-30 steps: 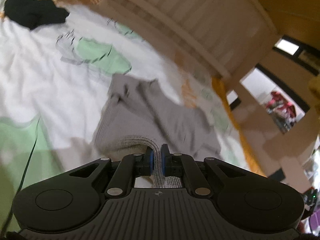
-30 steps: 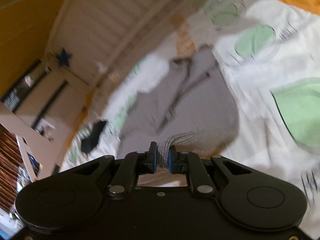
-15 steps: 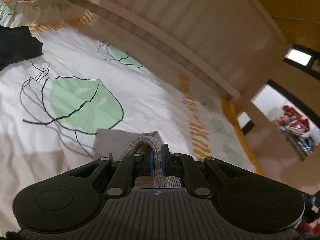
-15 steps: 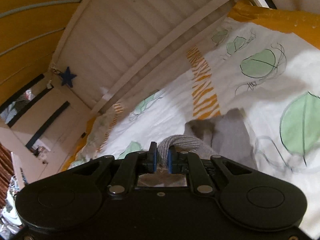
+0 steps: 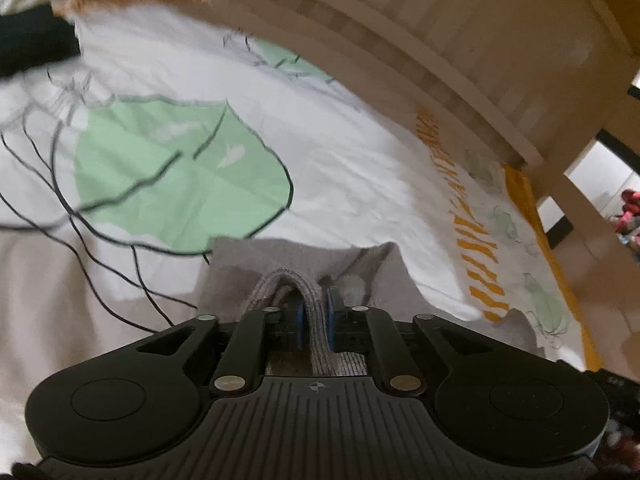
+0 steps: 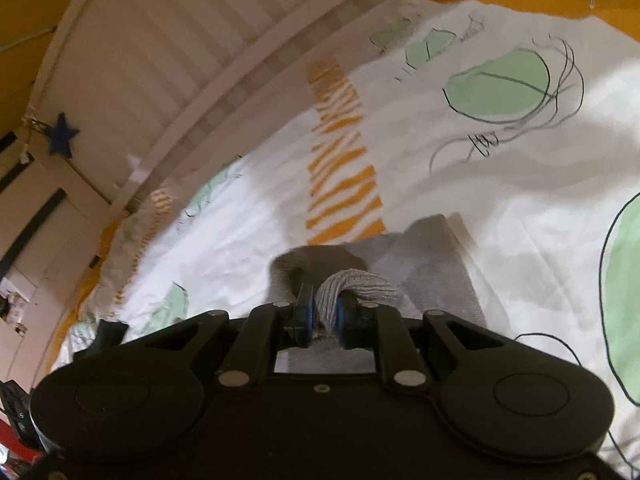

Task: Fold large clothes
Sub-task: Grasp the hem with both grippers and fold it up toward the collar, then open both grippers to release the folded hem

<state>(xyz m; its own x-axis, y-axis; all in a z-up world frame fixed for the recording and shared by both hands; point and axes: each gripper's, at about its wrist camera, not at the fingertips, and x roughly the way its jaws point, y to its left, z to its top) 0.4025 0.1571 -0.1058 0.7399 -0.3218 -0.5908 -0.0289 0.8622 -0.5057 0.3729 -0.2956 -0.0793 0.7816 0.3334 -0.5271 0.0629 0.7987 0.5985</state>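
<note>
A grey knit garment (image 5: 280,256) lies on the leaf-print bed sheet (image 5: 360,160), mostly under and just ahead of both grippers. My left gripper (image 5: 314,304) has the ribbed hem (image 5: 310,296) standing as a loop between its blue pads. Its jaws are opening, and a thin gap shows beside the right pad. In the right wrist view the garment (image 6: 432,264) reaches a little past my right gripper (image 6: 323,308). Those jaws are opening too, with a twisted bit of hem (image 6: 352,280) between them and a gap at the left pad.
A slatted wooden bed end (image 5: 440,20) runs along the far side of the sheet and also shows on the right gripper's side (image 6: 160,60), with a blue star (image 6: 61,138) beside it. A black garment (image 5: 32,40) lies at the far left. The mattress's orange edge (image 5: 532,208) drops off at the right.
Both grippers carried the hem forward toward the bed end, so the spread grey garment now shows only as a short piece ahead. Both pairs of pads stand slightly wider apart than before.
</note>
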